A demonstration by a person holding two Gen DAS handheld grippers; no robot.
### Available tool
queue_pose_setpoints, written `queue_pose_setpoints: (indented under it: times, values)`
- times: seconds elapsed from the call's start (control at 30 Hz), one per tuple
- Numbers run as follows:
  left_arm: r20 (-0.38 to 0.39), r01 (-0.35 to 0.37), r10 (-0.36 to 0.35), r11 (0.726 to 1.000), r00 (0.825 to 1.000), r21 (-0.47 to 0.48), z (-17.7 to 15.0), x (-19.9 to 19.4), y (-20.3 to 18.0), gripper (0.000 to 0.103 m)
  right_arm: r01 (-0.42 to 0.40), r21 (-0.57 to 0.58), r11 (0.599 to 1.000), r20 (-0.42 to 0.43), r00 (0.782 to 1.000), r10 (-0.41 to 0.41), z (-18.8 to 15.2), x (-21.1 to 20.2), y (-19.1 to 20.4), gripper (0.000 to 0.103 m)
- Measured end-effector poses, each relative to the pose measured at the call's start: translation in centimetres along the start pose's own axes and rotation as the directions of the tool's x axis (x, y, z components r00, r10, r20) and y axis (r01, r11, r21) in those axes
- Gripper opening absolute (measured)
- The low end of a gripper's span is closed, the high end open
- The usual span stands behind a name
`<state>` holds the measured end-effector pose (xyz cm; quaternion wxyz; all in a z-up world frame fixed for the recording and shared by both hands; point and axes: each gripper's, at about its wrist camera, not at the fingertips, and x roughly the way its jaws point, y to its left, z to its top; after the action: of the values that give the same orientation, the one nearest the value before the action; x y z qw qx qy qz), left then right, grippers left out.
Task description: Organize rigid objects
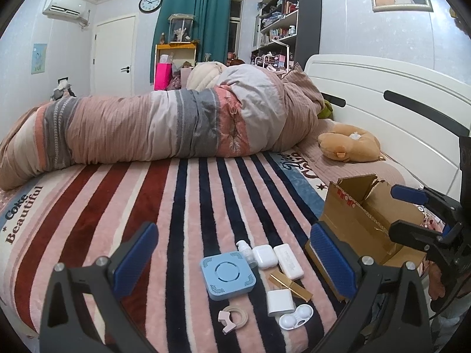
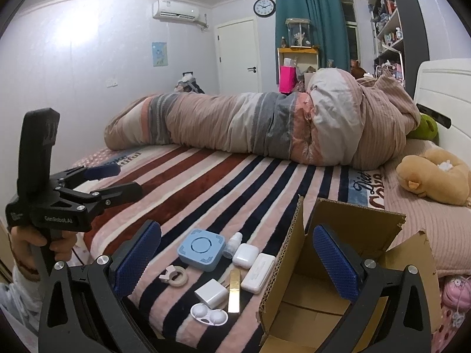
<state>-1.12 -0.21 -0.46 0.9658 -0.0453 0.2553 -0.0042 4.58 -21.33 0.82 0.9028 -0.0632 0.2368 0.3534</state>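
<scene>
From my left wrist camera, my left claw (image 1: pixel 234 260) is spread wide and empty, hovering above the striped blanket (image 1: pixel 123 206) on the bed. Between its fingers lies the cluster I have to tidy. Taking the blue square box (image 1: pixel 228 275) as the landmark: a small clear bottle (image 1: pixel 246 251) touches its far right corner, a white earbud case (image 1: pixel 265 256) sits just right of that bottle, and a white oblong case (image 1: pixel 288 260) lies right again. Nearer me than the blue box are a tape ring (image 1: pixel 234 317), a white charger cube (image 1: pixel 280 303), a contact-lens case (image 1: pixel 295 319) and a gold bar (image 1: pixel 291 285). The cardboard box (image 1: pixel 362 214) stands open, well to the right of the blue box, and my right claw (image 1: pixel 404 210) hangs over it, fingers parted, holding nothing.

From my right wrist camera, my right claw (image 2: pixel 235 260) is open and empty, its right finger inside the cardboard box (image 2: pixel 353 223), whose floor looks bare as far as I can see. The blue square box (image 2: pixel 201 249) lies left of the carton wall, with the bottle (image 2: pixel 232 245), earbud case (image 2: pixel 245 255), oblong case (image 2: pixel 258 272), gold bar (image 2: pixel 234 291), charger cube (image 2: pixel 212 292), lens case (image 2: pixel 209 317) and tape ring (image 2: pixel 175 276) around it. My left claw (image 2: pixel 123 181) floats far left of the blue box, open.

I judge nothing is packed yet; this is the first pick. Next I should lower one claw over a single item near the carton, likely the oblong case, close on its narrow sides without nudging its neighbours, then carry it into the carton.
</scene>
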Motion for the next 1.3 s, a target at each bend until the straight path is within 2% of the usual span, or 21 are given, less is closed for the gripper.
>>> queue_pose_setpoints:
  times: [0.23, 0.3, 0.37, 0.43, 0.53, 0.57, 0.63, 0.7, 0.77, 0.83, 0.9, 1.07, 1.17, 1.3]
  values:
    - [-0.005, 0.013, -0.013, 1.000, 1.000, -0.008, 0.4, 0.5, 0.1, 0.102, 0.054, -0.024, 0.998, 0.017, 0.998, -0.054, -0.5, -0.5, 0.4, 0.103]
    - [-0.008, 0.028, -0.028, 1.000, 1.000, -0.012, 0.4, 0.7, 0.5, 0.103, 0.068, -0.040, 0.997, 0.022, 0.998, -0.067, -0.6, -0.7, 0.9, 0.100]
    - [-0.009, 0.035, -0.036, 0.999, 0.999, -0.009, 0.4, 0.9, 1.2, 0.103, 0.081, -0.090, 0.993, 0.025, 0.997, -0.079, -0.6, -0.8, 2.0, 0.079]
    - [0.000, 0.034, -0.034, 0.999, 0.999, 0.006, 0.5, 1.1, 2.1, 0.103, 0.099, -0.137, 0.986, 0.025, 0.995, -0.097, -0.5, -0.5, 3.3, 0.066]
    - [-0.011, -0.012, 0.012, 0.999, 1.000, 0.046, 0.3, 1.7, 3.7, 0.102, 0.055, -0.182, 0.982, -0.012, 0.998, -0.058, -0.4, 0.6, 5.5, 0.055]
    - [-0.020, -0.023, 0.025, 0.998, 1.000, 0.052, 0.2, 2.0, 4.2, 0.102, 0.032, -0.197, 0.980, -0.025, 0.999, -0.037, -0.3, 1.1, 6.3, 0.054]
    - [-0.055, -0.022, 0.025, 0.998, 0.998, 0.053, -0.2, 2.9, 5.9, 0.102, -0.029, -0.235, 0.972, -0.064, 0.998, 0.014, -0.2, 2.8, 8.4, 0.055]
    - [-0.101, 0.006, -0.002, 0.999, 0.995, 0.036, -0.6, 4.4, 7.4, 0.102, -0.098, -0.242, 0.965, -0.133, 0.989, 0.067, -0.3, 5.1, 9.8, 0.059]
    - [-0.146, 0.052, -0.048, 0.998, 0.988, 0.021, -1.2, 6.0, 8.9, 0.102, -0.162, -0.210, 0.964, -0.206, 0.971, 0.118, -0.7, 8.0, 10.6, 0.080]
    - [-0.178, 0.062, -0.061, 0.998, 0.982, 0.004, -2.1, 7.5, 10.1, 0.102, -0.192, -0.176, 0.966, -0.259, 0.955, 0.143, -1.3, 10.7, 10.7, 0.087]
    - [-0.204, 0.034, -0.033, 0.999, 0.978, 0.001, -3.1, 9.2, 11.2, 0.102, -0.183, -0.138, 0.973, -0.327, 0.936, 0.130, -2.2, 14.2, 10.3, 0.087]
    - [-0.262, 0.037, -0.047, 0.998, 0.964, -0.041, -5.2, 12.7, 13.0, 0.102, -0.145, -0.024, 0.989, -0.468, 0.876, 0.117, -4.9, 20.9, 8.0, 0.087]
    - [-0.293, 0.020, -0.029, 0.999, 0.956, -0.034, -6.2, 14.5, 13.4, 0.102, -0.129, -0.015, 0.992, -0.497, 0.862, 0.104, -5.8, 22.8, 7.1, 0.088]
    - [-0.329, 0.043, -0.068, 0.996, 0.942, -0.081, -7.0, 16.1, 14.1, 0.102, -0.131, -0.021, 0.991, -0.487, 0.867, 0.104, -5.5, 23.9, 6.7, 0.090]
